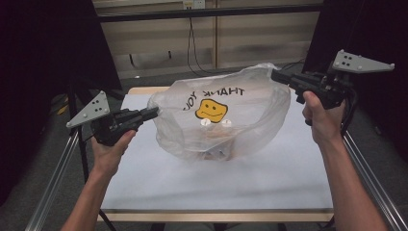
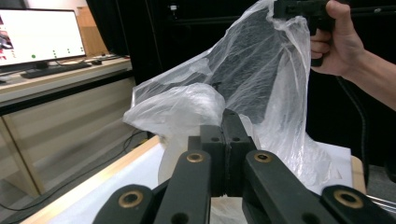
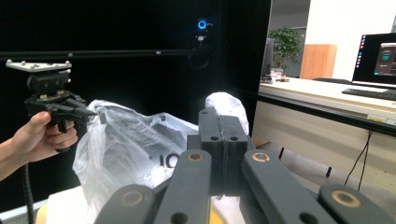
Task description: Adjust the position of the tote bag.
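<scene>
A clear plastic bag (image 1: 219,115) printed with "THANK YOU" and a yellow smiley face sits on the white table (image 1: 216,183), held up at both sides. Inside it I make out two small white caps (image 1: 215,123) and some items at the bottom. My left gripper (image 1: 155,112) is shut on the bag's left edge; its own view has the jaws pressed together on the crumpled film (image 2: 187,105). My right gripper (image 1: 274,74) is shut on the bag's right upper edge, lifted higher; a tuft of film (image 3: 225,103) pokes above its closed jaws.
The table has a wooden rim (image 1: 216,211) and metal rails (image 1: 53,178) along both sides. Black curtains (image 1: 43,48) hang at left and right. A monitor (image 2: 39,35) stands on a desk beyond the table, and another monitor (image 3: 378,58) on a far counter.
</scene>
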Demonstrator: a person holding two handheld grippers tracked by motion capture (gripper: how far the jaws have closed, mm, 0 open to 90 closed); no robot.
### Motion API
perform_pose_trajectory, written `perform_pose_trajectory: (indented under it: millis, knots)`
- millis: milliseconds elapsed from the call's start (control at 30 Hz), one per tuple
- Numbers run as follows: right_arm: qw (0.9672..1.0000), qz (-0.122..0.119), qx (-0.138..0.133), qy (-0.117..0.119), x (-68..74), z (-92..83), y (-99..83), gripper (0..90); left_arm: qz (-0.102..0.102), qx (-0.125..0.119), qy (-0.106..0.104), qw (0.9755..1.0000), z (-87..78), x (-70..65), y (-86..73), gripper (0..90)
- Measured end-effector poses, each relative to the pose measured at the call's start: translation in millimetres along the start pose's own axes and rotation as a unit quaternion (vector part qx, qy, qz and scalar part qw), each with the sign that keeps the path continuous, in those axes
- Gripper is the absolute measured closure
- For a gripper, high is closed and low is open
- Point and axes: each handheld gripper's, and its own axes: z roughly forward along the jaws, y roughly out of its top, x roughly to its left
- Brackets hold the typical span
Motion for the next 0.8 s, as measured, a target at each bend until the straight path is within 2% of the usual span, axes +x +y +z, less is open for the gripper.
perform_pose_trajectory:
  millis: [333,467,600,733,800]
  knots:
    - [0.9996,0.004,-0.008,-0.028,-16.6,2.5,15.4,90.0,-0.011,-0.004,0.020,0.9997,-5.6,17.0,9.8,90.0]
    - [0.9990,0.000,0.000,-0.044,-24.1,6.3,23.2,90.0,-0.012,-0.006,0.032,0.9994,-6.5,27.2,15.5,90.0]
    - [0.9988,0.006,-0.005,-0.048,-29.1,9.2,19.6,90.0,-0.018,0.002,0.046,0.9988,-6.1,35.0,12.3,90.0]
    - [0.9985,0.012,0.003,-0.053,-32.3,9.2,12.3,90.0,-0.025,0.008,0.045,0.9987,-4.8,37.3,5.1,90.0]
    - [0.9980,0.014,0.016,-0.060,-34.8,8.3,4.8,90.0,-0.025,0.017,0.037,0.9989,-0.8,38.6,-0.9,90.0]
